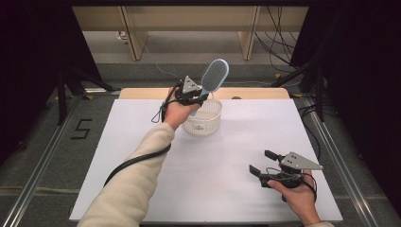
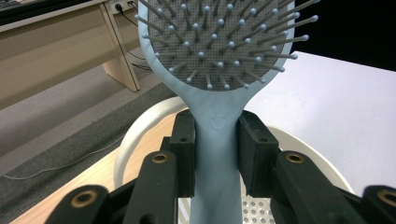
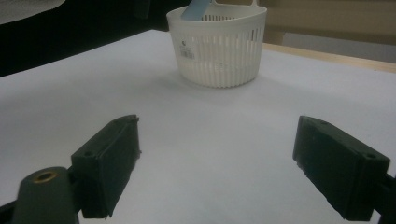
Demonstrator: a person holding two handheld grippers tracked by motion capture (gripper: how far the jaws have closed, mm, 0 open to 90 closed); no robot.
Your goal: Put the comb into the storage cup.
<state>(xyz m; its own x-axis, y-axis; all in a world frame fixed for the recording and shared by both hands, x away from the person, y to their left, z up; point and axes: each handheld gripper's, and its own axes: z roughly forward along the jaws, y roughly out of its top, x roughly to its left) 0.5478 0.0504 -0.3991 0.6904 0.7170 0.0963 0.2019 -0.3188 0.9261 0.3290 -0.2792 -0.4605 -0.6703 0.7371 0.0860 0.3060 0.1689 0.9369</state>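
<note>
Left gripper view shows the pale blue hairbrush (image 2: 217, 140) clamped by its handle between the left gripper's (image 2: 216, 156) two black fingers (image 2: 184, 149), pads pressed to either side, bristled head rising above them. From the high view the brush (image 1: 213, 76) tilts up and to the right, held in the air over the far rim of the white slotted basket (image 1: 204, 124), which stands on the white worktop (image 1: 227, 179) near its far edge. Well apart, at the near right, the right gripper (image 1: 261, 162) rests in the person's hand just over the sheet, its fingers (image 3: 109, 158) spread wide with nothing between them, pointing toward the basket (image 3: 219, 51).
</note>
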